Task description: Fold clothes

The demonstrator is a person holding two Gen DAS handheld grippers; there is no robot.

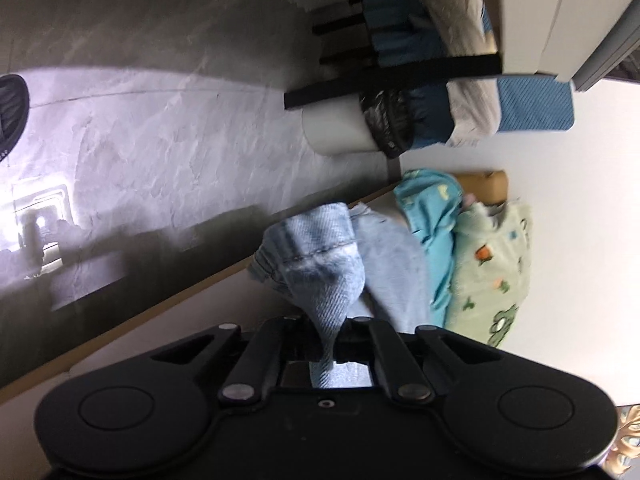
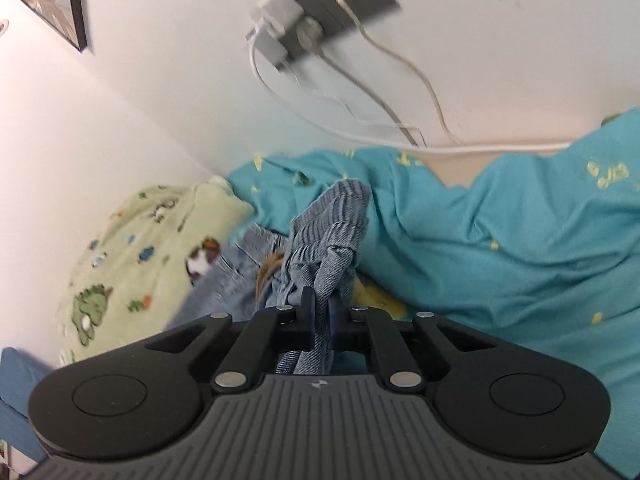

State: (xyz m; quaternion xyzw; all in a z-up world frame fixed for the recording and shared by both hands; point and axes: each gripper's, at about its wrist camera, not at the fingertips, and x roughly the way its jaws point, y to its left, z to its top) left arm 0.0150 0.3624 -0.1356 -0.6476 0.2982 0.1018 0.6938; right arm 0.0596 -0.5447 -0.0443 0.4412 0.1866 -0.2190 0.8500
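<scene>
With the left gripper (image 1: 334, 344) and the right gripper (image 2: 320, 320) each clamped on a bunch of the pale blue denim garment (image 1: 320, 256), lifted over the turquoise patterned bedsheet (image 2: 500, 240), the step looks like spreading it out, so next pull both holds apart.

The light-blue denim jeans (image 1: 320, 264) hang bunched and crumpled. Their faded fabric is gathered into tight folds (image 2: 324, 248). They sit above the bed.
</scene>
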